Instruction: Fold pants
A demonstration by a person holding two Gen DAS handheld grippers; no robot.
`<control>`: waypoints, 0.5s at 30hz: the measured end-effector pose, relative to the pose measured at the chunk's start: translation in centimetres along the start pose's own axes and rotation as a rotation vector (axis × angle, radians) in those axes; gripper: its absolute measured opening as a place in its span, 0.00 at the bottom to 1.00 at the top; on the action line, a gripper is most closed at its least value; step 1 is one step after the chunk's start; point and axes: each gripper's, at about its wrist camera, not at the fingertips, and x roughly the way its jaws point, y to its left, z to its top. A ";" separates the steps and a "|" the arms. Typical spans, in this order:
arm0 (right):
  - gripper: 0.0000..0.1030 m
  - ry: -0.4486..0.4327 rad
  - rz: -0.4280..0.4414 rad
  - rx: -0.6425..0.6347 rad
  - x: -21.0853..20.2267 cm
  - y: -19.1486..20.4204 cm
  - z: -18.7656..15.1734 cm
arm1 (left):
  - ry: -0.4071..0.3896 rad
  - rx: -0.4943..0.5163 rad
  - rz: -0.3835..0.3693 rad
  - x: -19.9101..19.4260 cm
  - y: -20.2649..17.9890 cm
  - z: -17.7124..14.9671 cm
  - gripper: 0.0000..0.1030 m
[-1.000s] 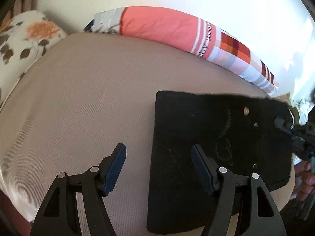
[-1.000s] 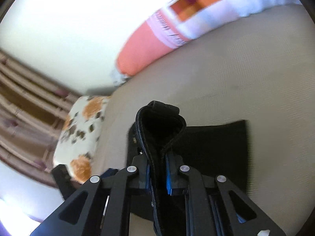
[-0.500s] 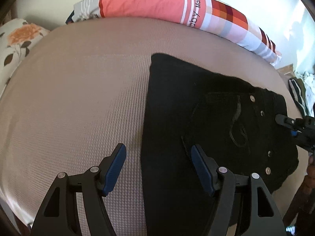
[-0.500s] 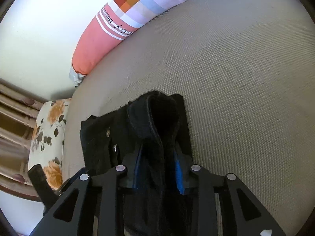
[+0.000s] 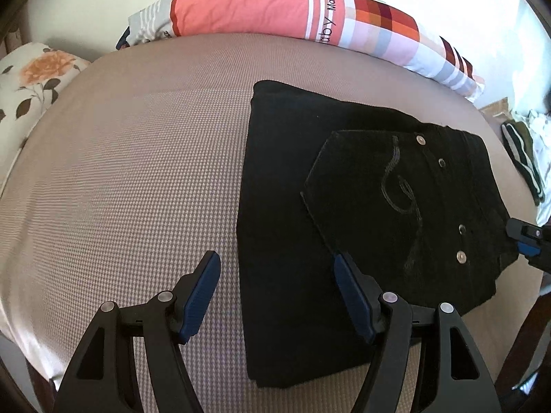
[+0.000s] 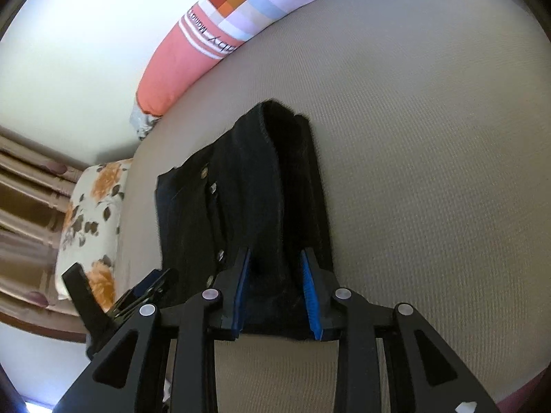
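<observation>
My left gripper (image 5: pixel 277 292) hovers with fingers spread wide and holding nothing, straddling the near left edge of the folded black pants (image 5: pixel 344 206). The pants lie flat on the beige mattress (image 5: pixel 137 172), right of its middle. My right gripper (image 6: pixel 275 289) has fingers partly parted around the waistband edge; I cannot tell whether they grip. A striped bolster (image 5: pixel 275 10) lies along the far edge, a floral pillow (image 5: pixel 31 79) at far left.

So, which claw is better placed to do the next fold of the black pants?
Probably the right claw: its pads sit on either side of the raised waistband of the black pants, though the jaws look partly open. The left claw is wide open above the folded edge, holding nothing.
</observation>
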 end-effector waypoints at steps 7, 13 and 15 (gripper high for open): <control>0.16 -0.007 -0.023 -0.058 0.0 0.6 -1.0 | -0.007 0.009 0.000 -0.6 -0.2 -0.6 0.67; 0.10 -0.038 -0.089 -0.084 -1.1 0.9 -2.0 | -0.022 0.033 0.011 -1.4 -0.6 -0.9 0.67; 0.10 -0.051 -0.111 -0.107 -1.4 1.5 -2.6 | -0.030 0.047 0.015 -1.7 -0.9 -1.1 0.67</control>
